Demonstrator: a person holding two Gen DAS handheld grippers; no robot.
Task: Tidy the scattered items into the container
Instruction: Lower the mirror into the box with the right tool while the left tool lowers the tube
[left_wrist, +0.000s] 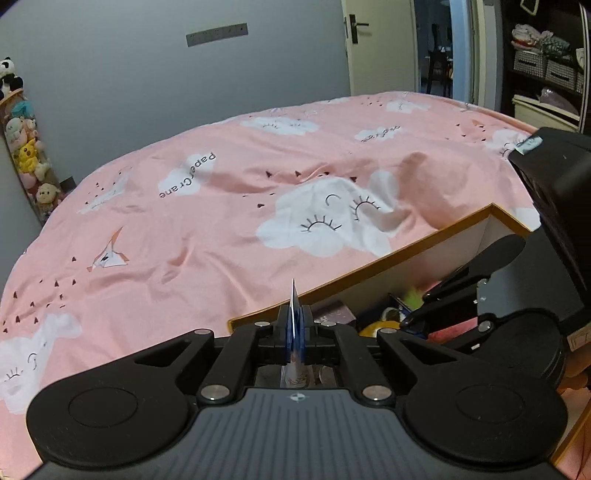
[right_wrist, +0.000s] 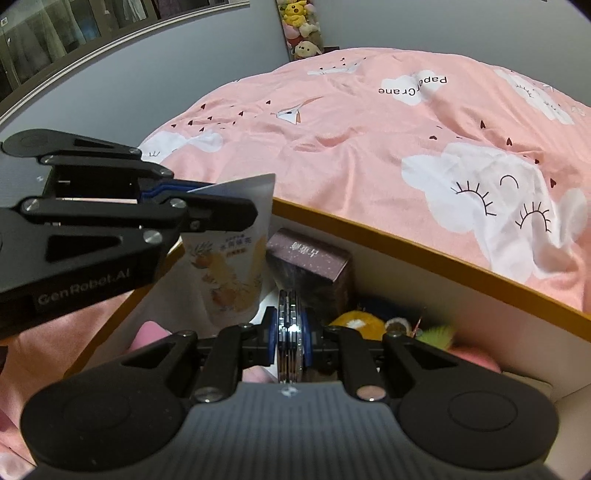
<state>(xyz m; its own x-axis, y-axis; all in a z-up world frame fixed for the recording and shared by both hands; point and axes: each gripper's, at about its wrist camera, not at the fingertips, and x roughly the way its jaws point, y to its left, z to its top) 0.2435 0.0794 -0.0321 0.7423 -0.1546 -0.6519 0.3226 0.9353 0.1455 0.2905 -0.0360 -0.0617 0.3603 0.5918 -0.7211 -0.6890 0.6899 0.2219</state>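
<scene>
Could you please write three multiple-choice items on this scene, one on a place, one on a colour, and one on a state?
1. Where does the pouch hang?
A. flat on the bedspread
B. over the box, beside the dark carton
C. on the shelf

2. What colour is the box rim?
A. orange-brown
B. green
C. blue

3. How is the left gripper?
A. wide open
B. shut on the pouch
C. out of view

Answers:
1 B: in the right wrist view it hangs above the box interior, next to the carton.
2 A: the edge is orange-brown against the pink bedspread.
3 B: its fingers pinch the pouch's top edge.
</scene>
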